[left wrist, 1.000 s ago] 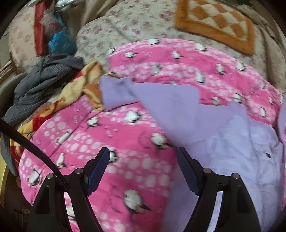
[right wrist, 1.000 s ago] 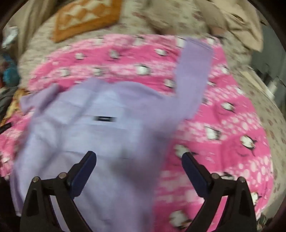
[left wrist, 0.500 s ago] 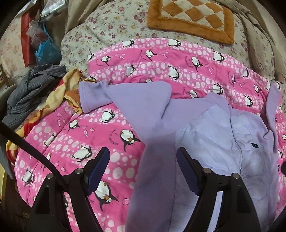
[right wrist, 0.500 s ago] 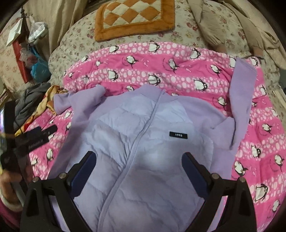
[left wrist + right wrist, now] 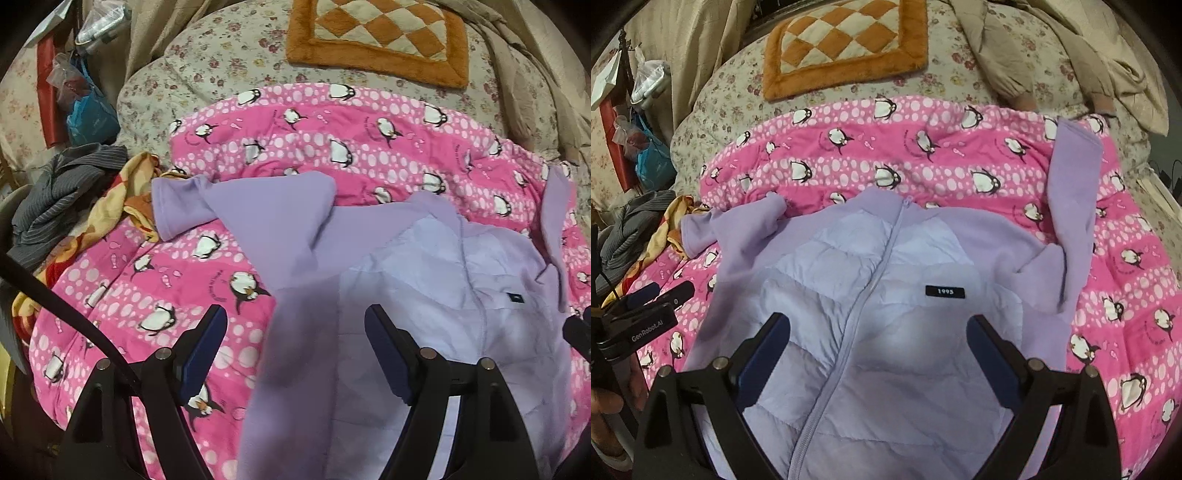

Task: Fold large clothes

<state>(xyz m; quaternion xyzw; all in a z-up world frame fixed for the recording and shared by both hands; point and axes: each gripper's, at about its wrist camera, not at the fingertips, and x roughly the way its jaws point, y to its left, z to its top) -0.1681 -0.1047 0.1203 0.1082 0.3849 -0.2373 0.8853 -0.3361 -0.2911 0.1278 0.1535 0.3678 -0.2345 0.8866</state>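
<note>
The lilac jacket (image 5: pixel 886 314) is laid front up on the pink penguin blanket (image 5: pixel 942 166) over the bed (image 5: pixel 960 85), zipped, with both sleeves spread outward. No fold is made yet; sleeves and body are left to be folded. The left hand-held gripper (image 5: pixel 295 354) and the right hand-held gripper (image 5: pixel 879 362) are held released above it, nothing grasped. Compared with a second ago, the jacket is settled and no longer blurred.
</note>
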